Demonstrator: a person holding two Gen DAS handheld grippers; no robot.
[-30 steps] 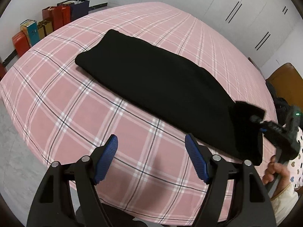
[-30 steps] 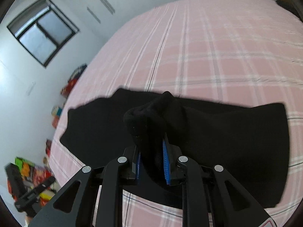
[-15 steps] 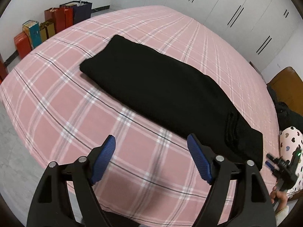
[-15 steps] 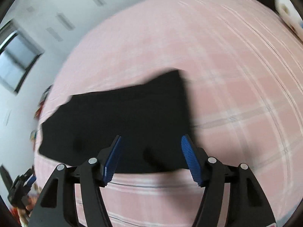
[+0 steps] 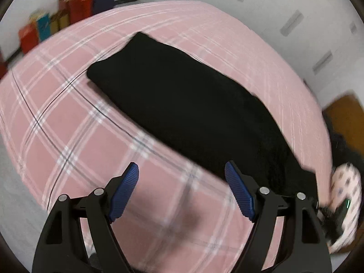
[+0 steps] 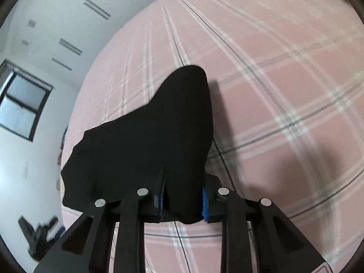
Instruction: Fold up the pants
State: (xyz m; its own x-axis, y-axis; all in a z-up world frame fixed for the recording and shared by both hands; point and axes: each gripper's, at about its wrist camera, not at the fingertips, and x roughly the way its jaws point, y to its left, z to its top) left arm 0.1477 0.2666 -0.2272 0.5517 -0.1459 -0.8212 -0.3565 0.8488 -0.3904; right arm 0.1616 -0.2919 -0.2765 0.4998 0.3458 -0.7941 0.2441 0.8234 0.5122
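Black pants (image 5: 193, 111) lie lengthwise on the pink bed (image 5: 68, 125) | we clamp their near end in the right hand-held gripper (image 6: 182, 201), jaws closing | left hand-held gripper (image 5: 182, 191) spread, empty, just short of their long edge

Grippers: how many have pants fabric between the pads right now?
1. The right gripper is closing on an end of the black pants. The left gripper hangs open over the pink plaid bed, nothing between its pads.
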